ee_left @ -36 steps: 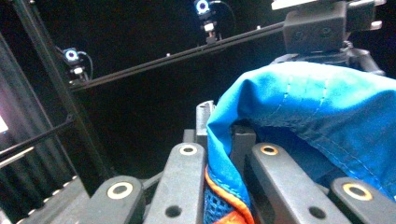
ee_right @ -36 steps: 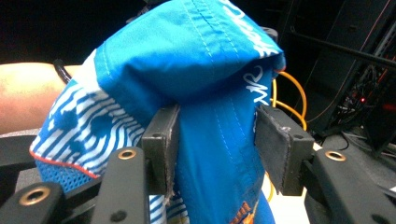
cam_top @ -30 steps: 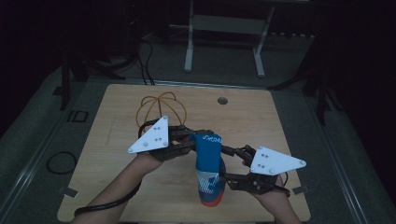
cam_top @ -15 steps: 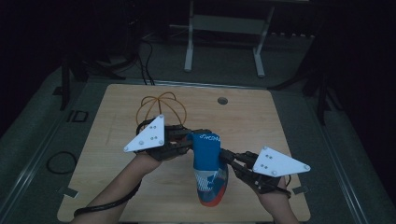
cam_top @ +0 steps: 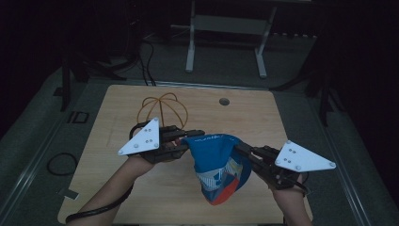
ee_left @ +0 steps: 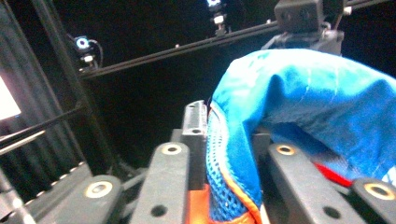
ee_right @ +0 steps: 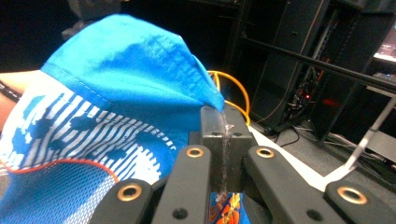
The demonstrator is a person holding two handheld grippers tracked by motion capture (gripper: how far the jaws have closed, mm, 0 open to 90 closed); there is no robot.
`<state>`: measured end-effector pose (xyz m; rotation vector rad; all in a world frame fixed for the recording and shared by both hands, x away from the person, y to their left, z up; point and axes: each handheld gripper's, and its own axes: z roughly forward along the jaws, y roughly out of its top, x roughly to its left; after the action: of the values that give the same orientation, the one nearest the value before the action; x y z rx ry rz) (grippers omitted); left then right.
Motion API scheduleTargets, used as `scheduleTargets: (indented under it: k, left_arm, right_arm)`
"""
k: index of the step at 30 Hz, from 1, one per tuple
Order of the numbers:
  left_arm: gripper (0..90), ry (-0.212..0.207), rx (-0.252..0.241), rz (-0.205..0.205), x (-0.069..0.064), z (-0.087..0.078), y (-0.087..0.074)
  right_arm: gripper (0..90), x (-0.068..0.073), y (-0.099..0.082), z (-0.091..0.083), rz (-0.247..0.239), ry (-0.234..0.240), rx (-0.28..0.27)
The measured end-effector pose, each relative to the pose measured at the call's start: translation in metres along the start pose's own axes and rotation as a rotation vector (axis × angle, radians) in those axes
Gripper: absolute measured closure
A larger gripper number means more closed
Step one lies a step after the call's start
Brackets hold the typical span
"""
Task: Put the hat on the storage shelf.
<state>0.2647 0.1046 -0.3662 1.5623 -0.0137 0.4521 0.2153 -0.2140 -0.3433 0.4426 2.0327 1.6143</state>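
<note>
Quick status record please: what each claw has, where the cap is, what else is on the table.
left claw: shut on the cap's left edge
right claw: shut on the cap's right edge
cap: blue with orange trim, held stretched between both claws above the table
wire frame: orange dome of loops, on the table beyond the left claw
table hole: far side, uncovered

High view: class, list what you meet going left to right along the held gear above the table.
Grey three-cornered plate on the left gripper → left gripper → blue fabric cap with orange trim → right gripper → grey three-cornered plate on the right gripper.
</note>
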Motion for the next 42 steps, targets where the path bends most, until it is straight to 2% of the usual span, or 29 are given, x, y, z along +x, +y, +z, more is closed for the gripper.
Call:
scheduleTargets:
  k: [1,9,12,16,20,23,26,30,34,39,42]
  left_arm:
    - [71.1,0.004,0.011,-0.002,0.0,-0.002,0.001]
    - [64.8,0.022,0.065,-0.028,-0.001,-0.02,0.0]
    - [61.7,0.024,0.09,-0.026,-0.003,-0.027,-0.002]
    - [50.7,0.016,0.095,-0.072,-0.002,-0.036,-0.004]
    - [46.9,0.02,0.132,-0.071,-0.005,-0.044,-0.004]
    - [46.9,0.038,0.148,-0.08,-0.008,-0.052,-0.006]
    - [46.8,0.062,0.147,-0.085,-0.01,-0.061,-0.009]
    - [41.4,0.143,0.192,-0.076,-0.015,-0.072,-0.017]
    - [35.4,0.208,0.228,-0.069,-0.02,-0.081,-0.033]
    - [26.9,0.274,0.246,-0.109,-0.025,-0.093,-0.053]
    - [18.0,0.301,0.262,-0.126,-0.029,-0.098,-0.065]
  right_arm:
    - [90.0,-0.002,0.001,-0.001,0.004,-0.003,-0.005]
    - [90.0,-0.006,0.005,-0.005,0.005,-0.018,-0.009]
    - [90.0,-0.006,0.005,-0.003,-0.001,-0.015,-0.003]
    - [90.0,-0.008,0.005,-0.001,0.011,-0.012,-0.009]
    - [90.0,-0.009,0.006,0.0,0.01,-0.026,-0.01]
    - [90.0,-0.012,0.007,-0.001,0.015,-0.042,-0.013]
    - [90.0,-0.016,0.008,-0.002,0.025,-0.046,-0.021]
    - [90.0,-0.018,0.012,-0.001,0.026,-0.064,-0.028]
    - [90.0,-0.021,0.017,0.006,0.023,-0.069,-0.031]
    - [90.0,-0.025,0.024,0.02,0.025,-0.067,-0.035]
    - [90.0,-0.026,0.032,0.034,0.021,-0.06,-0.034]
